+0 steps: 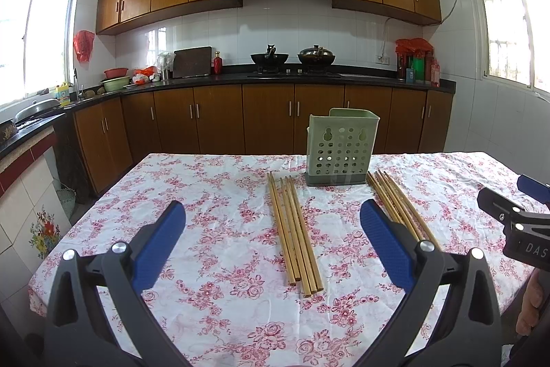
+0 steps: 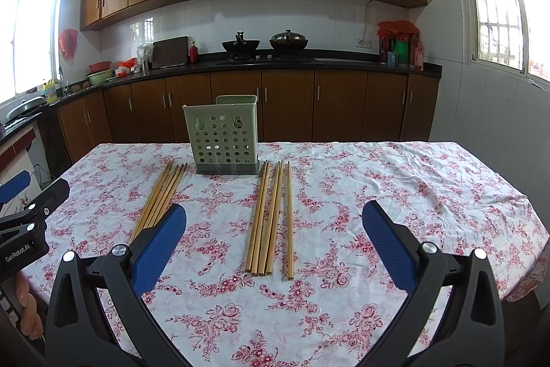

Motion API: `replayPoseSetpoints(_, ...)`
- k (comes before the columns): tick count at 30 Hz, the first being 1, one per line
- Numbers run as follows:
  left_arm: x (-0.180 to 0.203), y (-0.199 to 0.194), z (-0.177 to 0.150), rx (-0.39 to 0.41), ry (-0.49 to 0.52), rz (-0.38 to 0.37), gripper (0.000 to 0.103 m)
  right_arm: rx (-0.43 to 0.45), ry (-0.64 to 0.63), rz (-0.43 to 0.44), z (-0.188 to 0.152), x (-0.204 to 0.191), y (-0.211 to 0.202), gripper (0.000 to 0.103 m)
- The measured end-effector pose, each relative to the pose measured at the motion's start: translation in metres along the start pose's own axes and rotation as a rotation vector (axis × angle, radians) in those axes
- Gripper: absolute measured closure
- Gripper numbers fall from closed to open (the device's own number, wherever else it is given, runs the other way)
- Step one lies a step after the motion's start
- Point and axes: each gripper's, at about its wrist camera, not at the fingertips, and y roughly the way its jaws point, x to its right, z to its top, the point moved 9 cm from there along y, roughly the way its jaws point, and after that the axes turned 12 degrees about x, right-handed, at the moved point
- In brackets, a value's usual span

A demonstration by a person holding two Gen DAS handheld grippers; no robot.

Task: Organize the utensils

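Both grippers hover above the near edge of the table [image 1: 213, 174], nothing in hand. Left gripper [image 1: 271, 239]: blue-padded fingers spread wide, released. Right gripper [image 2: 273, 241]: likewise spread wide and empty.

Task items — two bundles of chopsticks lying flat on the floral tablecloth [image 2: 395, 181]. The left bundle [image 1: 294, 229] lies just left of the utensil holder [image 1: 338, 150]; the right bundle [image 2: 271, 215] lies just to its right. Both run lengthwise from the holder's base toward the near edge. The holder stands upright toward the far edge, roughly mid-width.

Materials: the chopsticks look like pale bamboo or wood — thin, straight, round at the near ends. The holder is pale green plastic, box-shaped, perforated front wall with two keyhole slots, set on a darker grey base. The cloth is thin and creased.

Handling judgement: the sticks should be light and stiff but smooth, prone to rolling or fanning apart when pinched. Best hold is probably across the bundle near mid-length, so several lift together and stay balanced. The holder is likely light — a clumsy insertion could tip or push it. The wrinkled cloth may drag under the fingertips.
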Motion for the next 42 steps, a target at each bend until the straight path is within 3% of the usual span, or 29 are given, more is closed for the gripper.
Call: replayPoseSetpoints(42,-0.0006,0.0003,-0.0010,-0.004,0.000,-0.001,0.004,-0.003,0.006,0.003,-0.0012,0.0003,0.0002,0.002)
